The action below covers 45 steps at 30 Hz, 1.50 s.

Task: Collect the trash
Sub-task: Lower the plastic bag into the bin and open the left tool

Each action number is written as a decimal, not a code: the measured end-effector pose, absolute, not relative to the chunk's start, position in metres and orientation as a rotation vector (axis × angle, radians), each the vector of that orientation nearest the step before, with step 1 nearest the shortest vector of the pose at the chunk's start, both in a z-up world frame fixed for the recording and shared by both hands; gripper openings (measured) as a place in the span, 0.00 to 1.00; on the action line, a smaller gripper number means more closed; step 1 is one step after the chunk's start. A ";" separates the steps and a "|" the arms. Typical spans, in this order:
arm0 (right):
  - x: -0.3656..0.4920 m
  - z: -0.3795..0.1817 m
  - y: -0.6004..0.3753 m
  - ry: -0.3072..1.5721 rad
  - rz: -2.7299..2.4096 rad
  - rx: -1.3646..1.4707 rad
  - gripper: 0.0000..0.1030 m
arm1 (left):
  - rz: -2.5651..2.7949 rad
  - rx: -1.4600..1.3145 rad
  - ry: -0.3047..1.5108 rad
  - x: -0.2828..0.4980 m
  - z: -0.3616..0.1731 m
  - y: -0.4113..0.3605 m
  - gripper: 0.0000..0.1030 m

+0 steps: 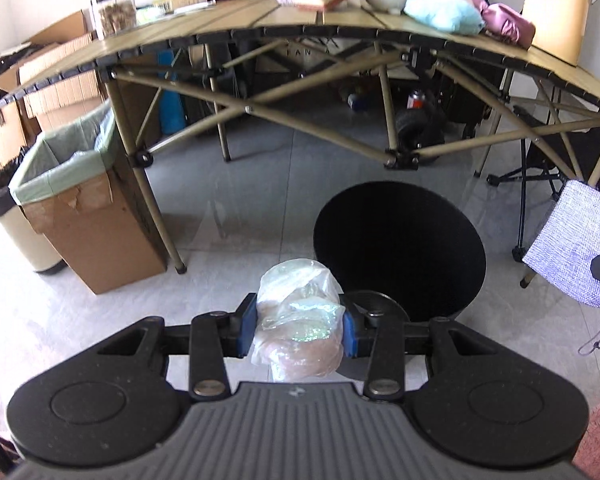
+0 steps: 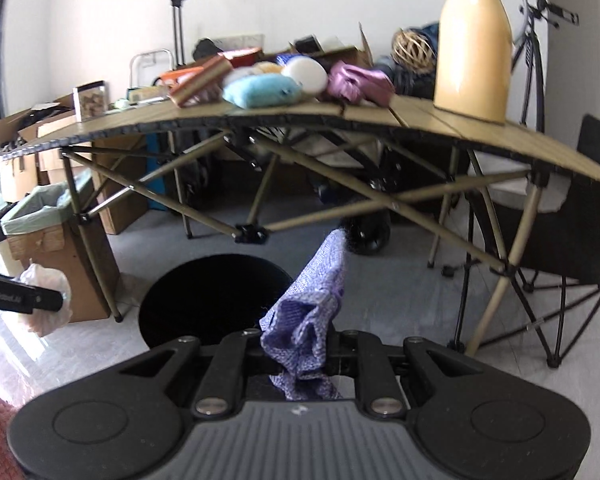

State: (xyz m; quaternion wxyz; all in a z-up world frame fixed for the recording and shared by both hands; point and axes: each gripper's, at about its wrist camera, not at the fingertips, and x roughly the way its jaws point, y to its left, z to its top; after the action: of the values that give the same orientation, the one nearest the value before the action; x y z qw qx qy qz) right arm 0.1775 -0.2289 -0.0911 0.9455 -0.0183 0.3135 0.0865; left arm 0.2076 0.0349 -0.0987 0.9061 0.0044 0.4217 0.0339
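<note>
My left gripper (image 1: 299,330) is shut on a crumpled clear plastic bag (image 1: 298,320) and holds it just left of a round black bin (image 1: 400,248) on the floor. The bag also shows in the right wrist view (image 2: 46,296), at the far left. My right gripper (image 2: 298,354) is shut on a purple woven cloth (image 2: 308,304), held above the right side of the black bin (image 2: 216,300). The cloth also shows at the right edge of the left wrist view (image 1: 576,240).
A tan folding table (image 1: 260,24) stands behind the bin, with sponges, cloths and a yellow jug (image 2: 474,48) on it. A cardboard box with a green liner (image 1: 80,200) stands at the left. A folding chair (image 2: 560,240) is at the right.
</note>
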 end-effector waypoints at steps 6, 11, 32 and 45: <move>0.188 -0.100 -0.238 0.674 0.153 -0.005 0.15 | 0.057 0.006 0.925 0.217 -0.106 0.032 0.40; 0.199 -0.105 -0.242 0.703 0.138 0.023 0.15 | 0.057 0.005 0.974 0.229 -0.113 0.028 0.40; 0.244 -0.112 -0.267 0.717 0.036 0.144 0.15 | -0.004 -0.034 1.055 0.307 -0.120 -0.032 0.40; 0.256 -0.133 -0.286 0.752 -0.015 0.189 0.15 | 0.011 -0.080 1.090 0.349 -0.129 -0.060 0.40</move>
State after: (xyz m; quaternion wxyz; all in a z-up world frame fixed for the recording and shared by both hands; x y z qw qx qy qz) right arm 0.2564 -0.2863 -0.1333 0.9257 0.0924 0.3667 -0.0075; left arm 0.3492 -0.0599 -0.1291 0.8543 -0.0382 0.5184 0.0051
